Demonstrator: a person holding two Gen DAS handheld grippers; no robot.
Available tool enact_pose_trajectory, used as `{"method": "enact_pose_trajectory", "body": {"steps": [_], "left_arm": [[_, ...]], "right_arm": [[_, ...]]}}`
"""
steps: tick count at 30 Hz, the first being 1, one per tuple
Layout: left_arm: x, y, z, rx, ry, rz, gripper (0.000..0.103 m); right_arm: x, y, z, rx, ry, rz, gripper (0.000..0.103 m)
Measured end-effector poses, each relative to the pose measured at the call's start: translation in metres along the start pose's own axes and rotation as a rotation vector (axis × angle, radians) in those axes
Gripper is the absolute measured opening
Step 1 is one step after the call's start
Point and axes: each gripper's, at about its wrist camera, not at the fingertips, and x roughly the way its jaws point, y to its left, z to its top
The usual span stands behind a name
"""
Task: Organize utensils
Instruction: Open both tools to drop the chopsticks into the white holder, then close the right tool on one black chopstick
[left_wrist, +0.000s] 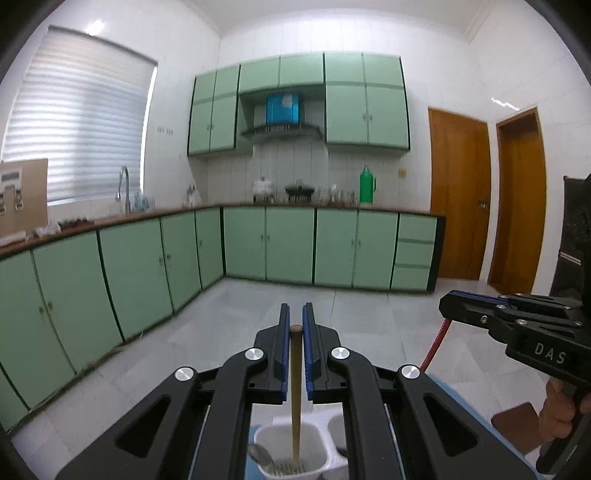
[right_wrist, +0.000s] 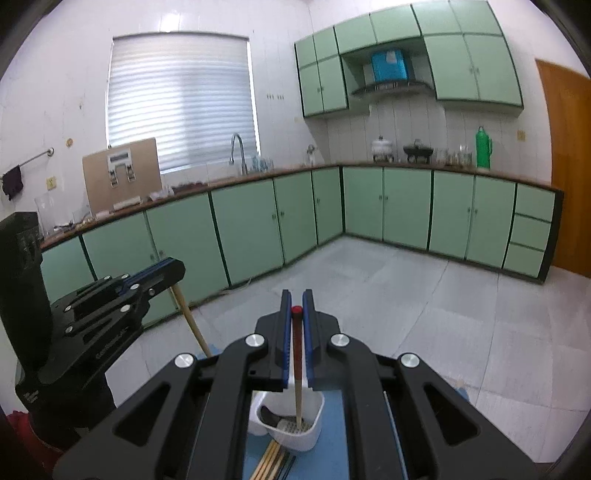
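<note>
Your left gripper is clamped on a plain wooden chopstick, gripped near its top end; the stick hangs almost upright, its long axis running down from the pads into the left compartment of the white utensil holder directly below, tip at or just above the perforated floor, where a metal spoon already lies. Your right gripper is likewise closed, on a red-topped chopstick, also near vertical, its lower end inside the right compartment. Each stick lies straight beneath its own tongs, so the coming move, in my judgement, is a release in place rather than any sideways travel; each hand is nearest its own compartment. The holder stands on a blue mat, with more chopsticks lying loose in front of it. Beyond: pale tiled floor, green cabinets, shuttered window, brown doors.
</note>
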Motion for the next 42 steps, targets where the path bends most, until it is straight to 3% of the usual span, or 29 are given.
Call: {"method": "enact_pose_trajectory", "body": {"steps": [2, 5, 9, 10, 14, 18, 22, 31, 42], "left_arm": [[0.003, 0.001, -0.007, 0.001, 0.019, 0.003, 0.011], [-0.004, 0.002, -0.012, 0.002, 0.025, 0.005, 0.026], [-0.021, 0.005, -0.018, 0.008, 0.022, 0.016, 0.035], [-0.028, 0.005, -0.020, 0.004, 0.020, 0.020, 0.040], [-0.060, 0.005, -0.032, -0.016, 0.012, 0.035, 0.050], [-0.088, -0.001, -0.056, -0.025, 0.037, 0.039, 0.064], [-0.104, -0.007, -0.094, -0.048, 0.127, 0.028, 0.073], [-0.116, -0.013, -0.193, -0.082, 0.362, 0.038, 0.073], [-0.122, -0.013, -0.249, -0.073, 0.497, 0.073, 0.073]], "right_arm": [[0.007, 0.001, -0.009, 0.000, 0.028, 0.000, 0.008], [0.007, 0.002, -0.014, 0.008, 0.036, -0.008, 0.013], [-0.014, 0.000, -0.017, 0.031, -0.012, -0.036, 0.044], [-0.020, 0.000, -0.018, 0.030, -0.021, -0.046, 0.047], [-0.048, -0.001, -0.032, 0.037, -0.065, -0.095, 0.073], [-0.072, 0.003, -0.063, 0.035, -0.071, -0.117, 0.089], [-0.083, 0.011, -0.113, 0.068, -0.004, -0.142, 0.095], [-0.076, 0.034, -0.207, 0.091, 0.211, -0.162, 0.095], [-0.071, 0.059, -0.271, 0.094, 0.343, -0.188, 0.095]]}}
